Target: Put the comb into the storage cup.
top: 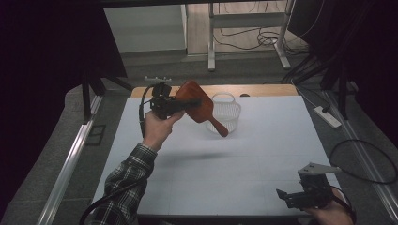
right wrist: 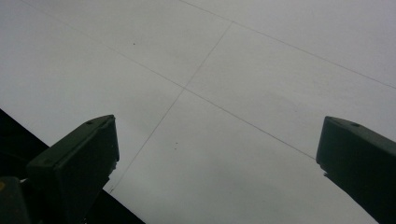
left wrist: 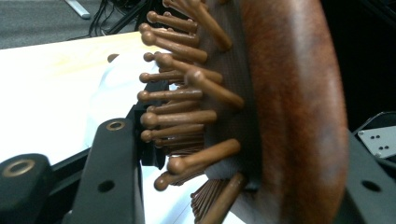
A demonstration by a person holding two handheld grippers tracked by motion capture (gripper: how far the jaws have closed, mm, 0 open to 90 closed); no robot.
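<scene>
Squarely between left gripper (top: 190,104) fingers: hairbrush (top: 196,105)

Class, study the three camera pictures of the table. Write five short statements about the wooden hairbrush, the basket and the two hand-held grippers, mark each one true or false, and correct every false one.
1. The left hand-held gripper clamps the reddish-brown wooden paddle hairbrush by its head. True.
2. The hairbrush lies flat on the white table. False: it is held up in the air, handle pointing down towards the basket.
3. The small white plastic lattice basket stands upright on the table. True.
4. The right hand-held gripper grips the basket. False: its jaws are wide apart above bare table, near the front edge.
5. The hairbrush has soft black bristles. False: the left gripper view shows brown wooden pins with rounded tips.
</scene>
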